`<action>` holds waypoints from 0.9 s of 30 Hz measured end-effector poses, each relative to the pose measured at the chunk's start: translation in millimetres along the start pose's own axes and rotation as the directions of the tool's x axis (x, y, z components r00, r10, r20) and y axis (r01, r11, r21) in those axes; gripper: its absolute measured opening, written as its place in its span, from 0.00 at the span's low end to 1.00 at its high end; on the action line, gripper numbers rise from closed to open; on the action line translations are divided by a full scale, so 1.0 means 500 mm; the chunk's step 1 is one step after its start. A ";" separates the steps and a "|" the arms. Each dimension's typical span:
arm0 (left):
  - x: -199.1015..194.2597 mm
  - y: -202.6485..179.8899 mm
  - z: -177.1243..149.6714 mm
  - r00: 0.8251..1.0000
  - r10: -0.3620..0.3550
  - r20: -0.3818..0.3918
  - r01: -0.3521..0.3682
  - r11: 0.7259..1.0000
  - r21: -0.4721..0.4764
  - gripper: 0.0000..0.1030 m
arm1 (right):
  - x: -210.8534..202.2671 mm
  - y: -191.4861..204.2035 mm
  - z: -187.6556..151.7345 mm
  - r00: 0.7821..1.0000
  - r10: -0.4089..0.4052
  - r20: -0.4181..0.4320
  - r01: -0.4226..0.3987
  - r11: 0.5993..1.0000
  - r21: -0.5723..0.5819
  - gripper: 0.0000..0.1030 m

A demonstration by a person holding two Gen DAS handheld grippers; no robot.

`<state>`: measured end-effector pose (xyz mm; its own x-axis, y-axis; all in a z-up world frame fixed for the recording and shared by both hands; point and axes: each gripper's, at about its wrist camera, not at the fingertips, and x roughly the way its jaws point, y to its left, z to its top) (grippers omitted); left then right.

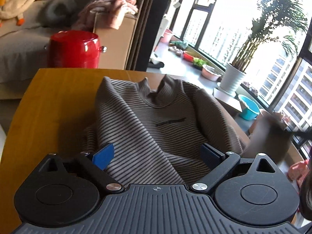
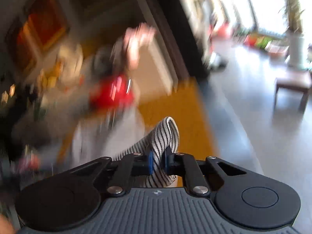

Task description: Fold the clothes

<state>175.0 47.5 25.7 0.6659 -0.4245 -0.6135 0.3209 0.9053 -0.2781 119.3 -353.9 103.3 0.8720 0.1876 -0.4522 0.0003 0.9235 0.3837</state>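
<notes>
A grey-brown striped sweater [image 1: 148, 120] lies front up on the yellow wooden table [image 1: 48, 101], collar at the far side. My left gripper [image 1: 158, 156] is open just above its lower part, blue pads [image 1: 104, 155] wide apart with cloth between them. My right gripper [image 2: 159, 160] is shut on a fold of the striped sweater [image 2: 165, 136] and holds it lifted above the table [image 2: 181, 117]. The right wrist view is heavily motion-blurred. In the left wrist view, a blurred lifted part of the sweater [image 1: 271, 134] shows at the right.
A red pot [image 1: 73, 48] stands beyond the table's far edge, near a sofa [image 1: 23, 44] with a pink garment [image 1: 115, 9]. Potted plants [image 1: 239, 74], bowls and a blue basin [image 1: 248, 107] line the window sill at the right. A small stool [image 2: 292, 85] stands on the floor.
</notes>
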 end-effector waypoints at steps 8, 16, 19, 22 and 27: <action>-0.014 0.014 0.002 0.999 -0.035 0.028 0.035 0.999 0.002 0.97 | -0.064 0.067 0.170 0.963 -0.021 0.267 0.037 0.998 -0.055 0.09; -0.013 0.029 -0.009 0.999 -0.044 0.014 0.044 0.999 -0.008 0.98 | 0.178 0.287 0.096 0.987 0.157 0.044 -0.148 0.974 -0.170 0.09; -0.032 0.060 -0.011 1.000 -0.015 0.022 0.016 0.999 -0.041 0.99 | 0.264 0.341 0.039 0.982 0.180 -0.051 -0.186 0.969 -0.164 0.09; -0.051 0.093 -0.016 1.000 0.019 0.021 -0.017 0.997 -0.073 1.00 | 0.335 0.385 -0.002 0.977 0.181 -0.118 -0.198 0.967 -0.160 0.10; -0.057 0.126 -0.028 0.999 0.040 0.003 -0.040 0.993 -0.111 1.00 | 0.352 0.393 -0.032 0.964 0.208 -0.166 -0.233 0.961 -0.151 0.28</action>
<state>167.0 116.9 15.3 0.6804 -0.3879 -0.6217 0.2180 0.9172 -0.3336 265.1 -133.9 86.2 0.7591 0.4283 -0.4902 -0.2768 0.8940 0.3524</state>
